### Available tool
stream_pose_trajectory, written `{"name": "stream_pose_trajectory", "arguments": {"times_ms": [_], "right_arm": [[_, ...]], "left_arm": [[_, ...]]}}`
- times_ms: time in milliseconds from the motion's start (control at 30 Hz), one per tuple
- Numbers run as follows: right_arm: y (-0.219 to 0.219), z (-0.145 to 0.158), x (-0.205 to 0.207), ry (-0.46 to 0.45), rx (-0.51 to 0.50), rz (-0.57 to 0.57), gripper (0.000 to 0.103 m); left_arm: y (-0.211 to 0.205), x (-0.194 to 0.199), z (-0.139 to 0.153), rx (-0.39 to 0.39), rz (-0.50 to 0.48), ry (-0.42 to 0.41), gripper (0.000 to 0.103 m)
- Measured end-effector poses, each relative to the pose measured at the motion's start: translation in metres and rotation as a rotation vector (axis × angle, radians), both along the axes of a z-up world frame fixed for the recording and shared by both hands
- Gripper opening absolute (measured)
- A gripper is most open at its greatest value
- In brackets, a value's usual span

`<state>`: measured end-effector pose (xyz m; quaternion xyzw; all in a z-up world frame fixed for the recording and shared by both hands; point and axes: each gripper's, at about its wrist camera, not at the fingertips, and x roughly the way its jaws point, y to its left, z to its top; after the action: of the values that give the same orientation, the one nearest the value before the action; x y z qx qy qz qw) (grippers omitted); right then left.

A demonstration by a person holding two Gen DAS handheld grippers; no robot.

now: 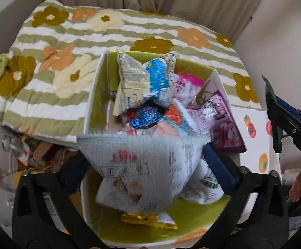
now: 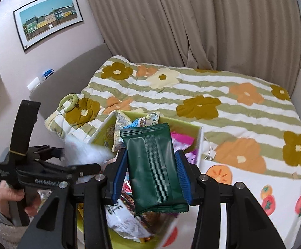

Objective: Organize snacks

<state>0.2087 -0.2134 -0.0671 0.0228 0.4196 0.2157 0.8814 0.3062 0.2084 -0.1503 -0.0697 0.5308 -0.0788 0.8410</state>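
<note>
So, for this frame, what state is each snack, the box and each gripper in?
left gripper: open, white snack bag between the fingers, not pinched.
white snack bag: blurred, over the box.
right gripper: shut on green packet.
green packet: held above box.
snack box: open, piled with snacks.

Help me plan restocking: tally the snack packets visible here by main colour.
White packets: 2
Blue packets: 2
Cream-yellow packet: 1
Pink packet: 1
Purple packet: 1
Orange packet: 1
Gold packet: 1
Dark green packet, in the right gripper: 1
Total: 10 distinguishable; others may lie buried in the box.
</note>
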Motion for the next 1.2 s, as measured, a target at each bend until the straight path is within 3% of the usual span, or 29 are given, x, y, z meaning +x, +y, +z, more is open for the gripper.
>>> {"name": "stream_pose_trajectory", "arguments": {"times_ms": [167,467,633,700,767,800,1000,1200], "right_arm": [[0.013,-0.010,0.000,0.036,-0.006,-0.031,0.042],[0.020,-0.011,0.023,0.066,0.008,-0.079,0.043],[0.032,-0.026,0.040,0.122,-0.021,-0.101,0.043],[0.034,-0.035,0.046,0.147,-0.031,-0.121,0.048],[0.033,-0.038,0.046,0.152,-0.013,-0.142,0.079],[0.031,-0.038,0.044,0.143,-0.004,-0.150,0.085],[0.027,-0.033,0.027,0.127,-0.014,-0.167,0.088],[0.014,-0.002,-0.003,0.065,-0.010,-0.168,0.088]], "left_arm": [[0.010,-0.006,-0.004,-0.015,-0.022,-0.003,0.103],[0.016,-0.021,0.035,-0.038,-0.037,-0.122,0.103],[0.021,-0.016,0.031,-0.056,-0.048,-0.135,0.103],[0.022,-0.014,0.025,-0.073,-0.049,-0.114,0.103],[0.022,-0.015,0.020,-0.082,-0.053,-0.104,0.103],[0.022,-0.016,0.018,-0.080,-0.057,-0.103,0.103],[0.017,-0.029,0.021,-0.068,-0.054,-0.119,0.103],[0.003,-0.062,0.050,-0.044,-0.033,-0.187,0.103]]}}
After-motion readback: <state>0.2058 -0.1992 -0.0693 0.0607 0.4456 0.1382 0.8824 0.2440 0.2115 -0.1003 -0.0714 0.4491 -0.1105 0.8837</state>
